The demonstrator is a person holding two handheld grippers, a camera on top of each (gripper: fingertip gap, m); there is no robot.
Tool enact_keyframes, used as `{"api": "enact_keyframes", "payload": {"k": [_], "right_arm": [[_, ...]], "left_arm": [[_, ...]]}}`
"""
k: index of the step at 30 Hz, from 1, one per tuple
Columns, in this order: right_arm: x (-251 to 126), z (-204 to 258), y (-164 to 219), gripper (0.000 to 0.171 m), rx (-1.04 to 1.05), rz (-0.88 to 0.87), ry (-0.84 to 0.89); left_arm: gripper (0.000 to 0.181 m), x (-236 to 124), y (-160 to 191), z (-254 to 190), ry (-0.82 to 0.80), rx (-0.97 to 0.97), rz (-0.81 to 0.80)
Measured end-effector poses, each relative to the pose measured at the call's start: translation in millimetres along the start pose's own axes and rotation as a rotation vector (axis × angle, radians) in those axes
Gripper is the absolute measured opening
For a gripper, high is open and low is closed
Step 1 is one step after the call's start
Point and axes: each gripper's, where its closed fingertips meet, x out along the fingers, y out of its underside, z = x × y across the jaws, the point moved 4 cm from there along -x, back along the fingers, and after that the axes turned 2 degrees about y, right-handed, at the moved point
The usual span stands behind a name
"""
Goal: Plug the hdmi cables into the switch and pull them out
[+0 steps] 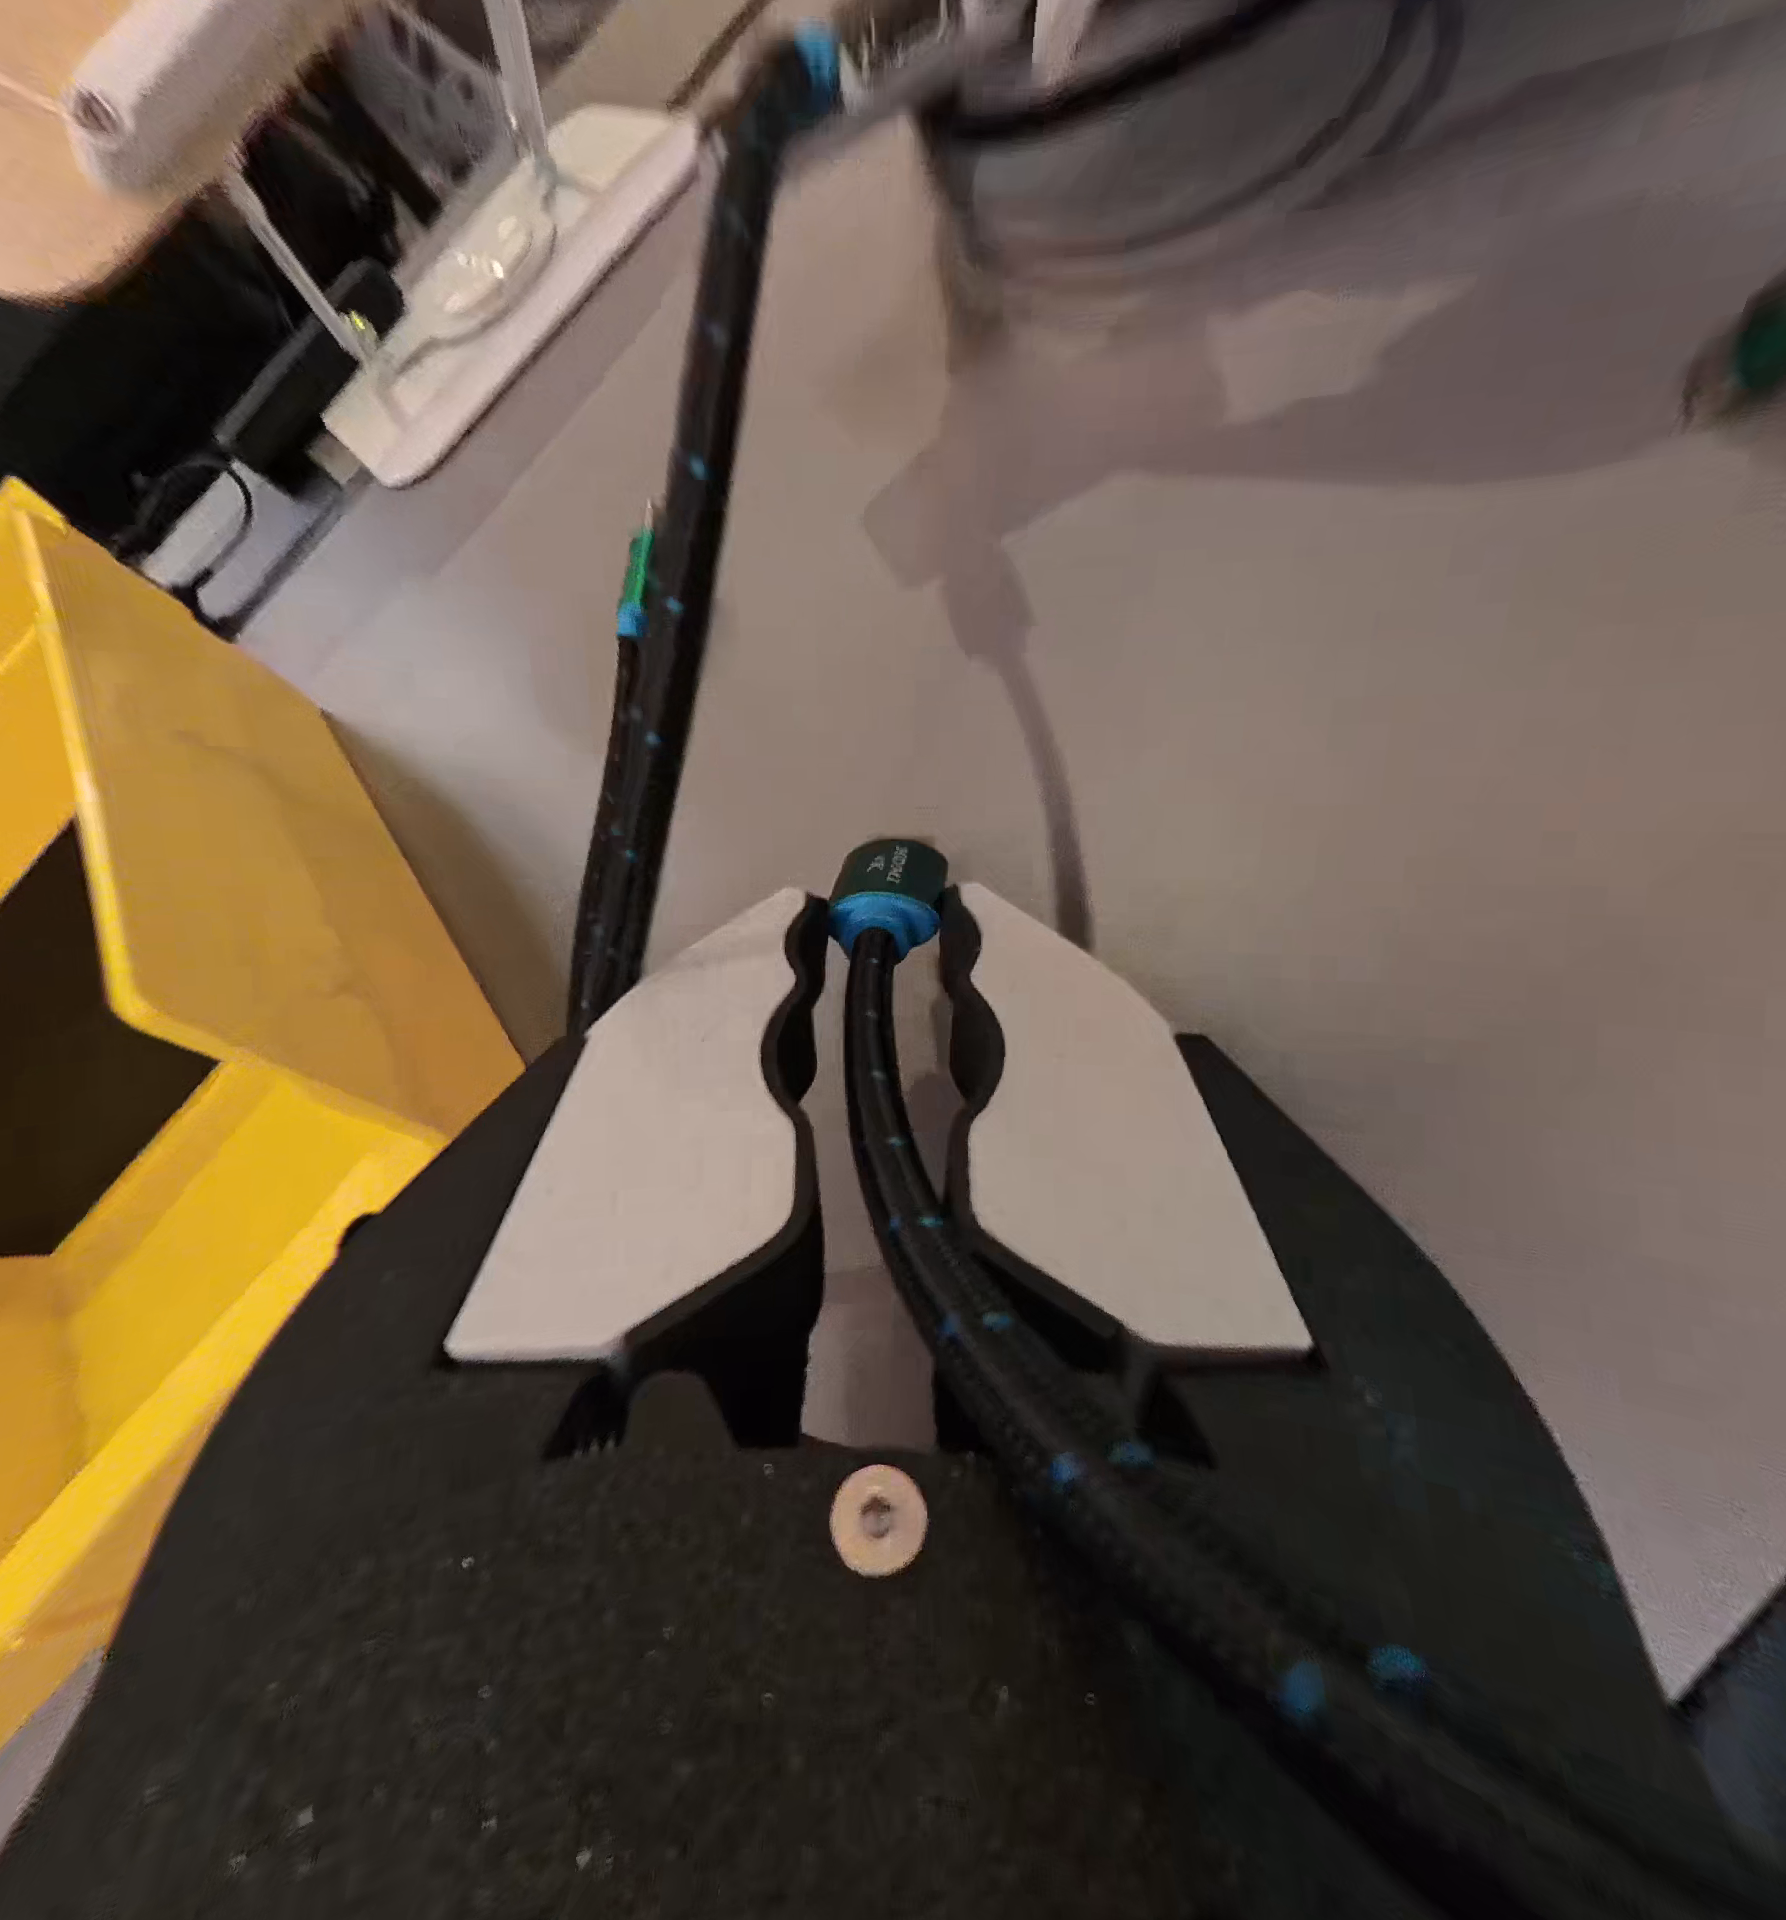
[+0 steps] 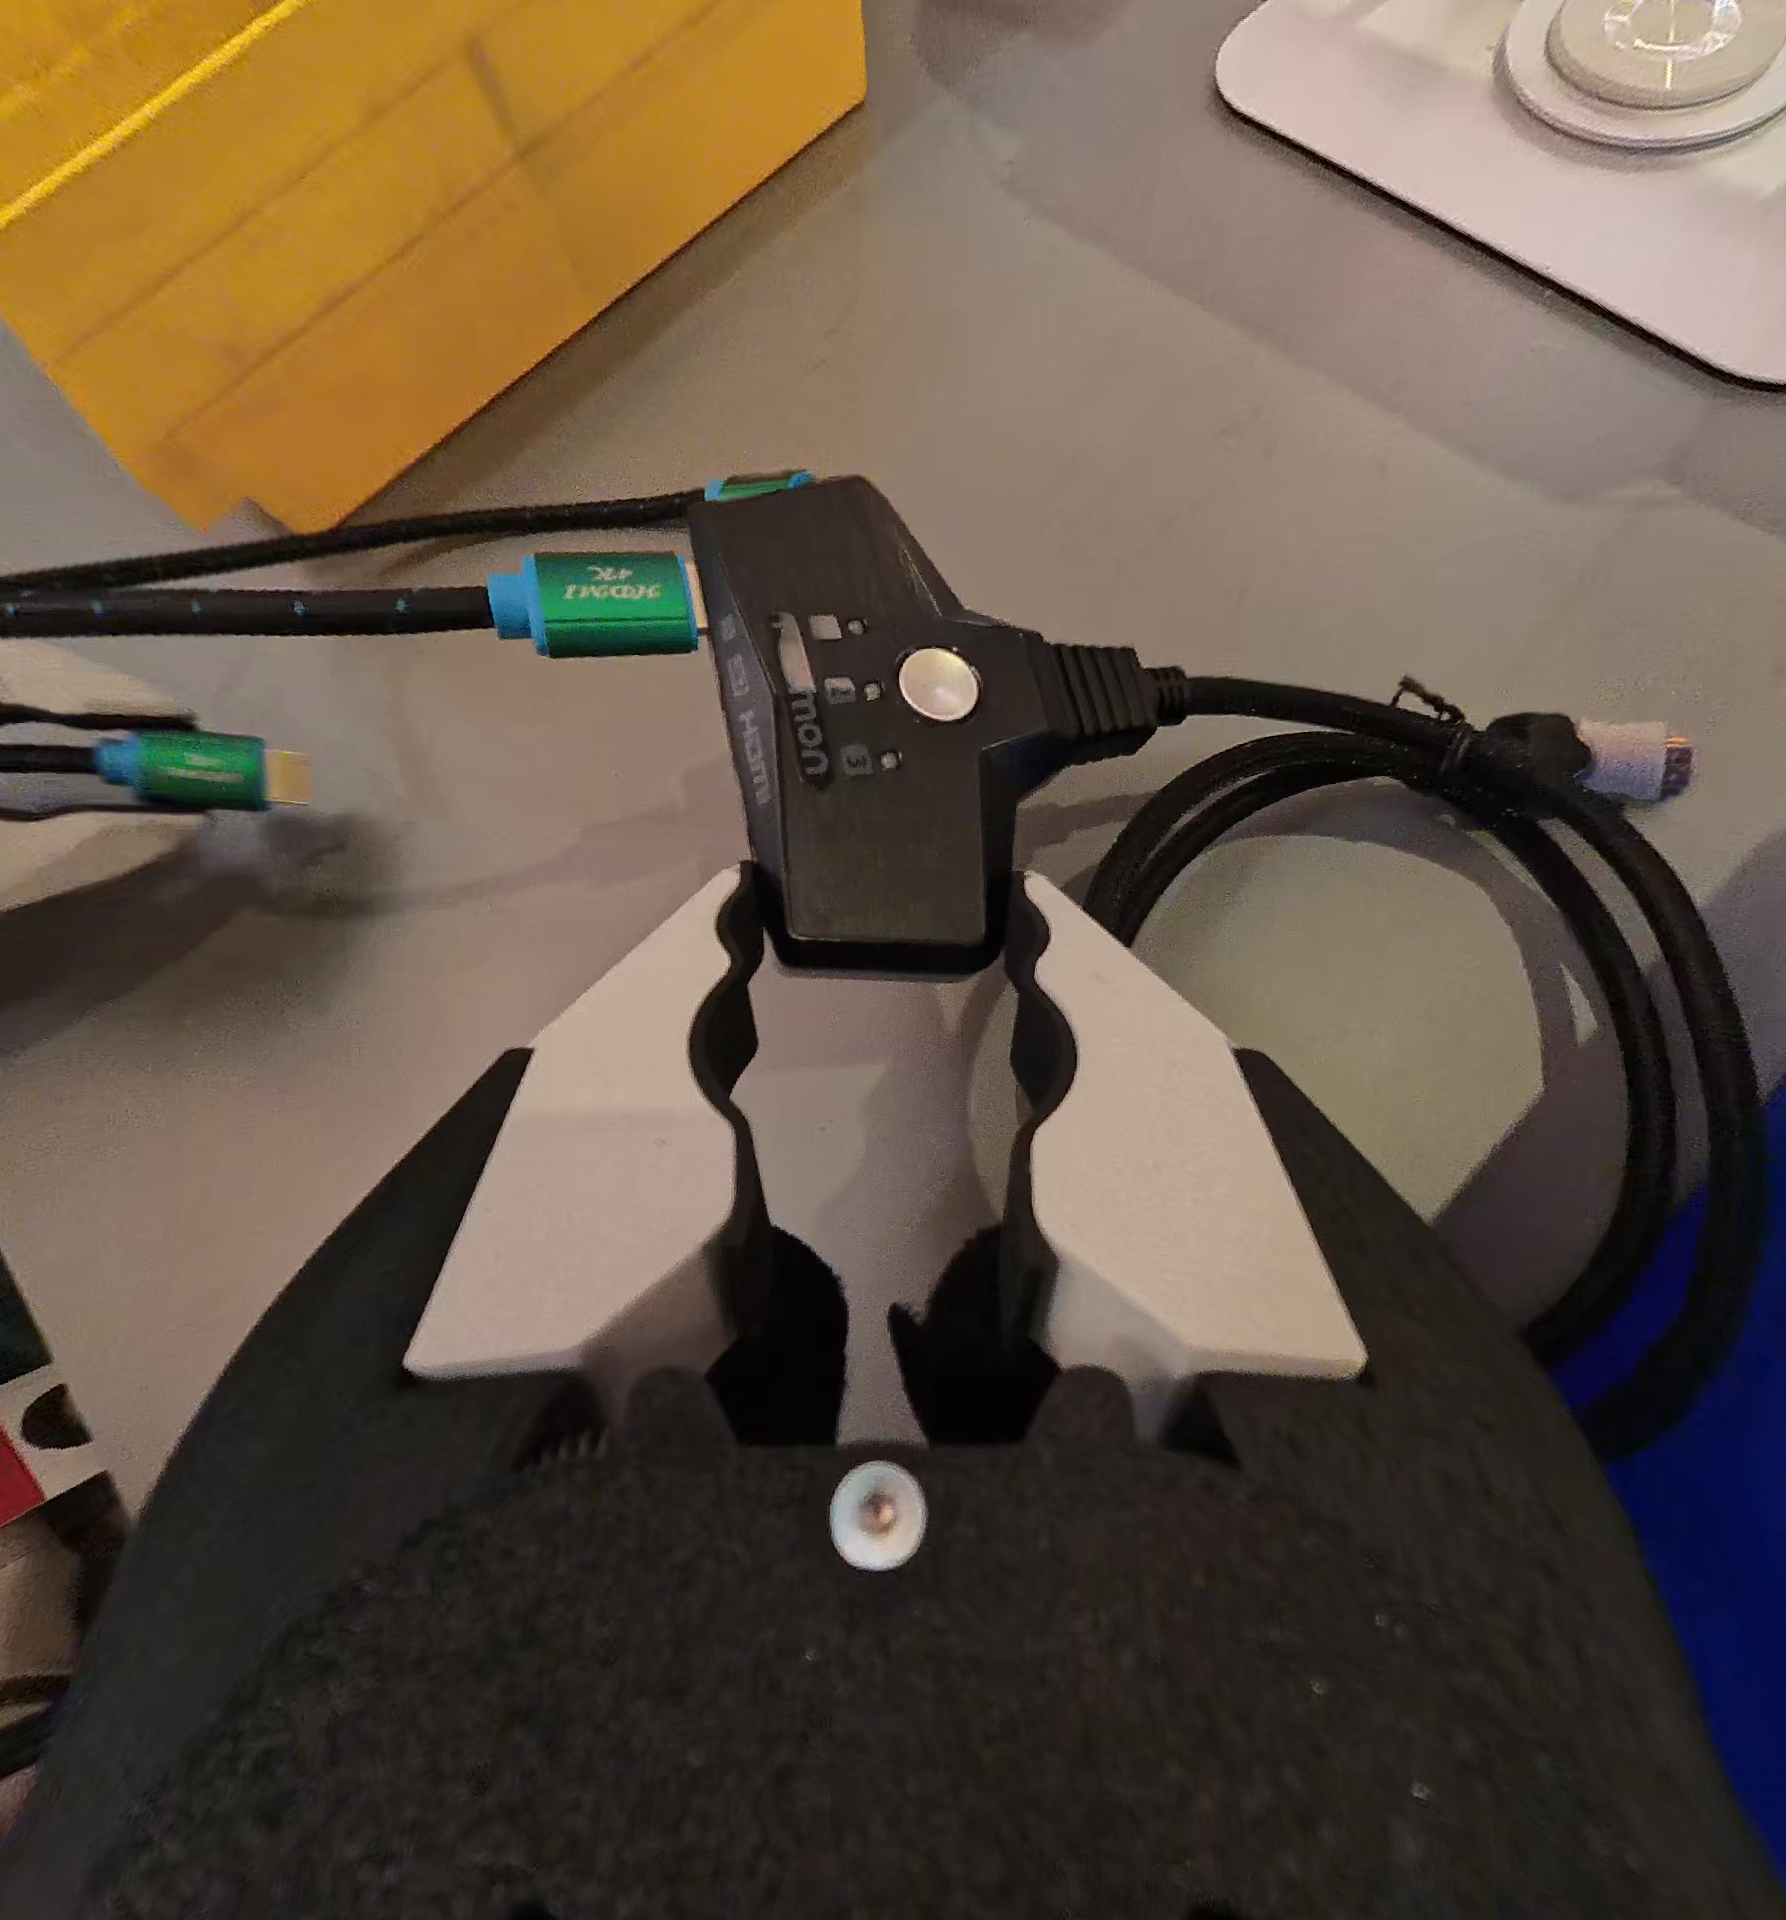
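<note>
The switch [image 2: 868,717], a small black box with a round silver button, sits between the tips of the right tongs [image 2: 884,914], which are clenched on its near end and seem to hold it steady so that plugs can go in or come out. Its own black lead [image 2: 1491,821] leaves on the right side of these tongs and lies in a coil on the desk [image 2: 1232,499].

Two green plugs are in the ports on the left side of the switch: the nearer plug [image 2: 603,615] shows well, the farther plug [image 2: 759,486] is mostly hidden behind the box. A third green plug [image 2: 205,769] is free, to the left of the right tongs and apart from the switch, with its gold tip pointing to the empty port. I judge it is held there to line up for plugging in, or it has just come out; I cannot tell which.

The left tongs [image 1: 884,920] are grasping this plug's blue collar [image 1: 884,923], and its braided cable [image 1: 904,1164] runs back between the fingers.

Farther out, a yellow bin [image 2: 369,218] stands ahead and left of the right tongs, a white tray [image 2: 1554,208] ahead and right. Nothing stands between the free plug and the switch.
</note>
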Motion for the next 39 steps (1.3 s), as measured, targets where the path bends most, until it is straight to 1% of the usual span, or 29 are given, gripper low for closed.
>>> {"api": "enact_keyframes", "payload": {"k": [3, 5, 6, 9, 10, 14, 15, 17, 18, 19, 20, 22, 24, 26, 28, 30, 32, 33, 35, 37, 39], "right_arm": [[-1.8, 1.0, 1.5, 0.046, 0.033, 0.002, -0.011], [1.0, -0.2, 4.3, 0.046, 0.047, 0.018, -0.016], [2.6, -0.6, 5.9, 0.046, 0.051, 0.028, -0.019], [6.3, -1.2, 8.0, 0.046, 0.058, 0.043, -0.014], [6.9, -1.4, 8.1, 0.046, 0.057, 0.045, -0.012], [7.8, -3.7, 8.1, 0.046, 0.063, 0.037, -0.015], [8.2, -4.4, 8.6, 0.046, 0.067, 0.037, -0.018], [9.0, -5.3, 9.9, 0.046, 0.070, 0.039, -0.022], [9.3, -5.5, 10.5, 0.046, 0.069, 0.042, -0.023], [9.5, -5.6, 10.9, 0.046, 0.067, 0.045, -0.023], [9.5, -5.5, 11.1, 0.046, 0.067, 0.047, -0.022], [9.0, -5.3, 10.9, 0.046, 0.066, 0.047, -0.020], [8.6, -5.0, 11.3, 0.046, 0.063, 0.049, -0.020], [8.6, -5.2, 11.7, 0.046, 0.069, 0.047, -0.025], [8.3, -5.3, 11.9, 0.046, 0.075, 0.045, -0.031], [7.4, -5.4, 11.5, 0.046, 0.072, 0.041, -0.030], [4.9, -4.9, 9.4, 0.046, 0.068, 0.029, -0.029], [3.4, -4.4, 8.1, 0.046, 0.068, 0.026, -0.029], [-0.2, -2.6, 5.9, 0.046, 0.071, 0.030, -0.034], [-3.9, 2.1, 3.5, 0.046, 0.089, 0.046, -0.058], [-6.8, 7.4, 0.5, 0.046, 0.101, 0.059, -0.073]], "left_arm": [[0.021, 12.5, 12.7, -7.2, 0.031, 0.034, 0.113], [0.019, 14.2, 16.2, -10.5, 0.035, 0.067, 0.141], [0.021, 13.1, 16.5, -12.1, 0.044, 0.075, 0.152], [0.037, 3.9, 20.7, -13.4, 0.048, 0.104, 0.181], [0.038, -1.1, 24.2, -12.7, 0.049, 0.138, 0.197], [0.040, -16.6, 36.0, -2.3, 0.013, 0.395, 0.294], [0.041, -18.3, 37.8, 1.8, -0.024, 0.488, 0.314], [0.045, -19.6, 36.2, 13.1, -0.174, 0.729, 0.326], [0.038, -19.2, 34.7, 17.2, -0.256, 0.840, 0.315], [0.036, -17.2, 35.8, 18.7, -0.300, 0.910, 0.312], [0.039, -14.4, 39.8, 19.3, -0.310, 0.932, 0.332], [0.040, -11.7, 43.8, 22.6, -0.329, 0.927, 0.366], [0.039, -14.5, 38.4, 25.5, -0.353, 0.932, 0.341], [0.037, -18.2, 35.0, 27.6, -0.337, 0.872, 0.327], [0.042, -21.3, 36.0, 31.4, -0.324, 0.835, 0.324], [0.040, -26.6, 39.2, 40.0, -0.324, 0.799, 0.324], [0.040, -34.6, 38.9, 48.9, -0.297, 0.687, 0.300], [0.040, -40.1, 35.3, 51.9, -0.271, 0.613, 0.270], [0.039, -53.8, 18.6, 51.6, -0.178, 0.451, 0.160], [0.037, -69.4, -13.8, 46.4, -0.045, 0.269, -0.008], [0.040, -82.9, -56.2, 39.1, 0.106, 0.096, -0.193]]}}
